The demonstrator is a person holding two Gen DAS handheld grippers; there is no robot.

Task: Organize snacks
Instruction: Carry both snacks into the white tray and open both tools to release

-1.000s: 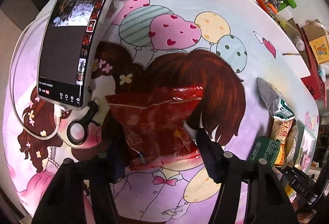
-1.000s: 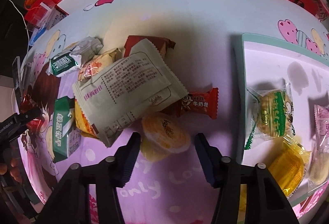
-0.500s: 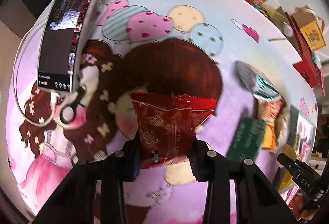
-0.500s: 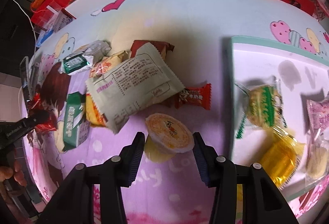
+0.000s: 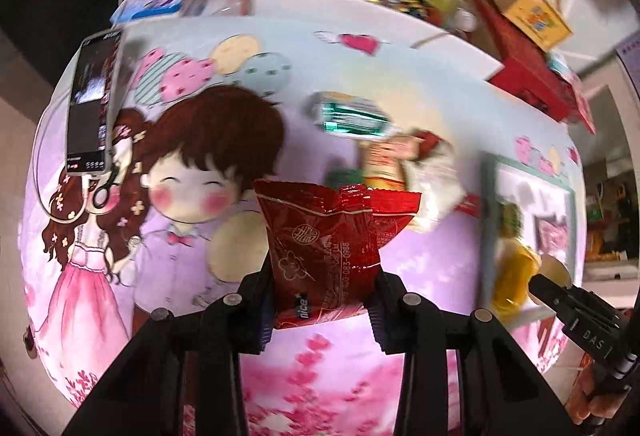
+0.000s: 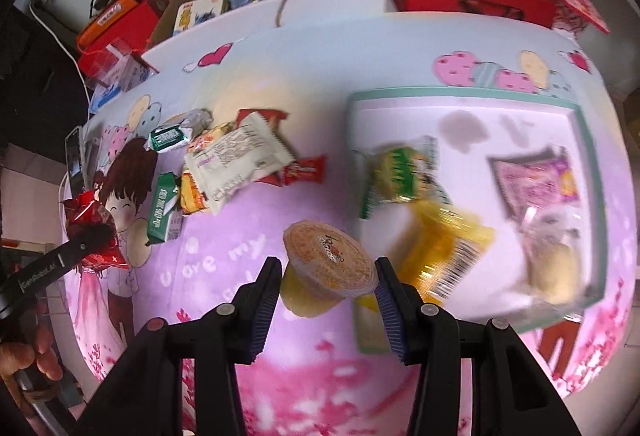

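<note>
Left wrist view: a glossy cartoon-printed cloth (image 5: 192, 248) covers the tabletop, boxes crowding its far edge. The left gripper (image 5: 322, 310) has its fingers clenched on a crinkly red foil packet (image 5: 324, 252), held above the cloth.

Right wrist view: the right gripper (image 6: 328, 300) grasps a round, foil-lidded jelly cup (image 6: 326, 268) above the tabletop, beside the teal-rimmed tray (image 6: 460, 92) near the right edge, which holds wrapped snacks.

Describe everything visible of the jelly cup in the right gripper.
The jelly cup is a small clear plastic cup of yellow jelly, sealed with an orange printed foil lid. It hangs tilted, lid facing up and toward the camera. The right gripper is shut on it, one blue ribbed pad on each side of its rim, and nothing else touches it. It is held above the pink printed tablecloth, just left of the tray.
</note>
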